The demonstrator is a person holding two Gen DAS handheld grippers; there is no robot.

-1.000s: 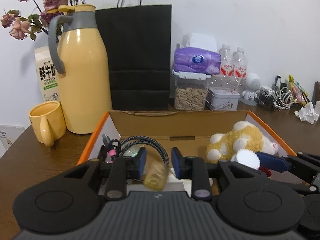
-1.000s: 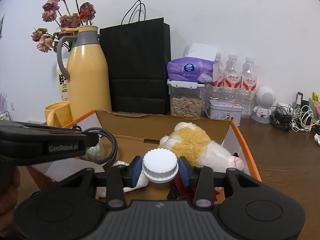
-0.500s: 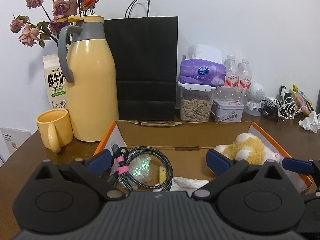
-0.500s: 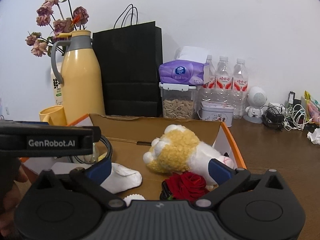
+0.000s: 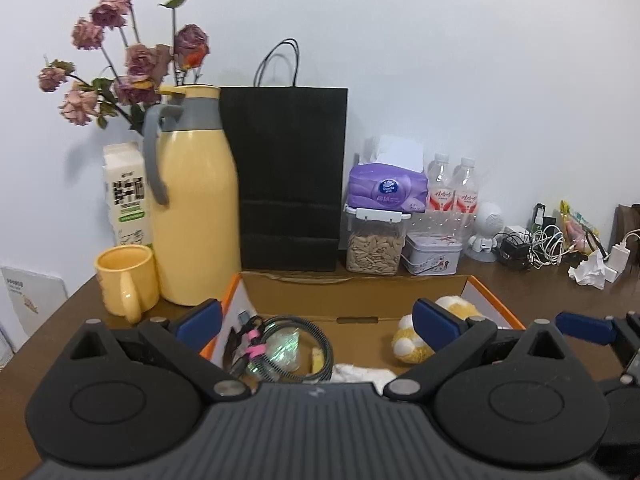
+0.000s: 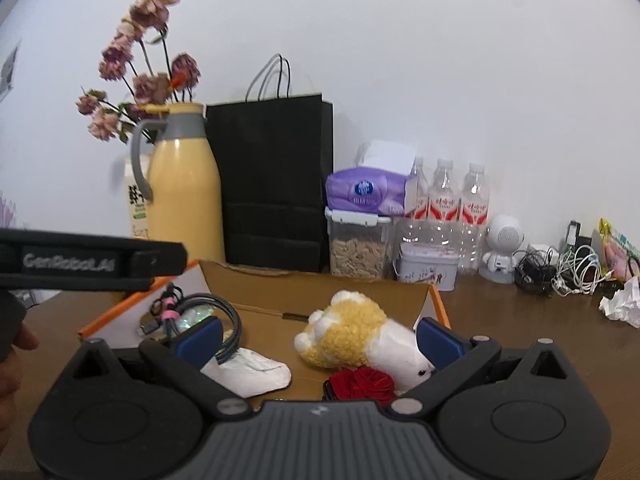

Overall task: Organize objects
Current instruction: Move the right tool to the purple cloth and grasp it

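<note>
Above the near edge of the open orange-rimmed cardboard box (image 6: 320, 280) on the brown wooden surface (image 5: 540, 292), the left tool (image 5: 316, 320) and right tool (image 6: 318, 336) both stand spread wide with nothing between their blue pads. Inside the box lie a coiled braided black cable (image 5: 288, 340), a yellow-and-white plush toy (image 6: 360, 336), a red fabric rose (image 6: 366, 384) and a crumpled white tissue (image 6: 252, 372).

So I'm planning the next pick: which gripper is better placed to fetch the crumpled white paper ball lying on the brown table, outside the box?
Probably the right gripper: the crumpled white paper ball lies on the table beyond the orange-edged cardboard box on its side, and its jaws are open and empty.
</note>
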